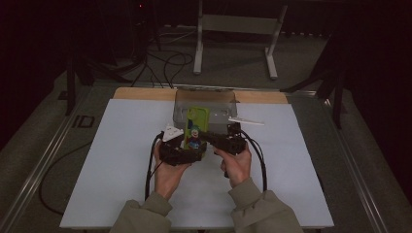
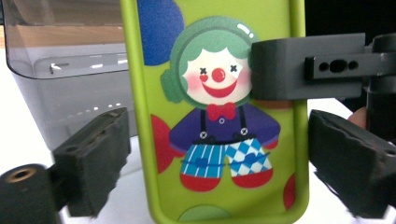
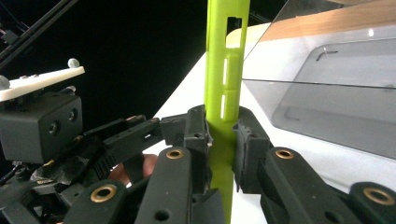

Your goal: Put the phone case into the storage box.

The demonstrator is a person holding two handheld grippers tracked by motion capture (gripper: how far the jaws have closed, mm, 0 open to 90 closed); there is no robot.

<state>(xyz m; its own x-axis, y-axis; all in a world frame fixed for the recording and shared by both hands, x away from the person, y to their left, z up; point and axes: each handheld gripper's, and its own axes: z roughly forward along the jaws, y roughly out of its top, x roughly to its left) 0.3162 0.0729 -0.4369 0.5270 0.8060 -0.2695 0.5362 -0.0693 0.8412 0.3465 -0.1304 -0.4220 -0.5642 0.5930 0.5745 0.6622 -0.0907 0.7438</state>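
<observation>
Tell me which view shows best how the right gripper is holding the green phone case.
The right gripper view: the right gripper has both pads pressed on the phone case, edge-on and upright. The left gripper view shows the case's clown face, with a right jaw across its side. The high view shows the case small and dim in front of the clear bin.

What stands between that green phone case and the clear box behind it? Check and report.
Nothing visible does. The green phone case stands upright just in front of the clear box, held edge-on by the right gripper. The left gripper has open jaws on either side of the case, not behind it.
</observation>
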